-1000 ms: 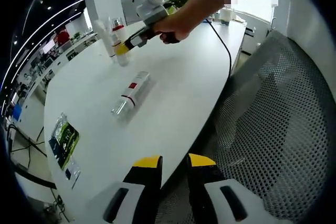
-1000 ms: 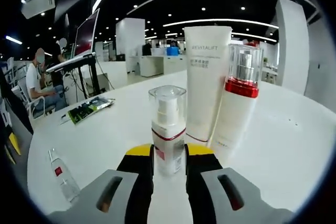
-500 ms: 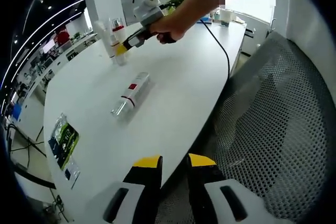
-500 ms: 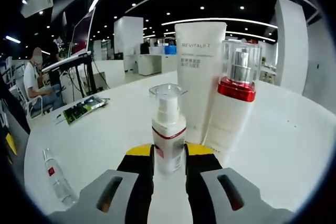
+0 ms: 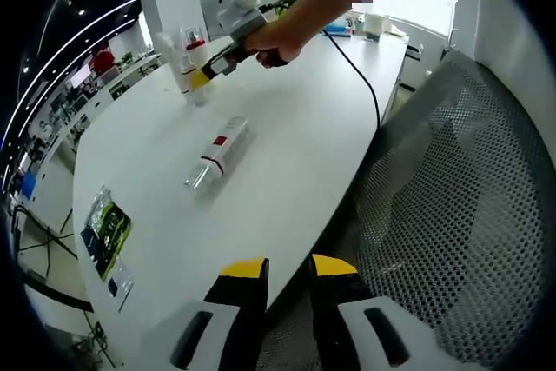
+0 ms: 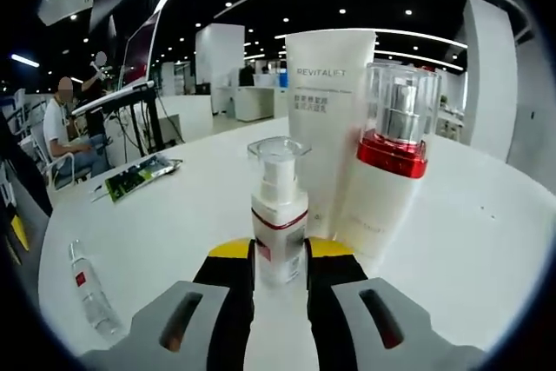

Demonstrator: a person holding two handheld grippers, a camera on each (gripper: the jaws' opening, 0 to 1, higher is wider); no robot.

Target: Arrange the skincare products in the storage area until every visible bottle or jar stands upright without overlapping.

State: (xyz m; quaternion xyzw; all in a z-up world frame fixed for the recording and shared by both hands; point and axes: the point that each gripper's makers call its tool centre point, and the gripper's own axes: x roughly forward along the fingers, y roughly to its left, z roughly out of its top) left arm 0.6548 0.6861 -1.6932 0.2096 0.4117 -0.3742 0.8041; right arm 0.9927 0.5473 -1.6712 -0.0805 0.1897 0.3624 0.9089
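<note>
Broad white table [image 5: 287, 154] in a bright open office, mesh chair [image 5: 452, 215] alongside. Right gripper [image 6: 279, 260] clamped on small pump bottle [image 6: 279, 215], upright by white tube [image 6: 328, 119] and red-collared bottle [image 6: 387, 171]. Another bottle [image 5: 217, 155] lying flat mid-table. Left gripper [image 5: 287, 271] parted, holding nothing.

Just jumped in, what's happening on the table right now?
The right tongs are shut on a small pump bottle, holding it upright beside the white tube and the red-collared pump bottle, both standing. Another clear bottle lies on its side on the white table, not yet stood up. The left tongs hang open at the table edge, holding nothing.
</note>
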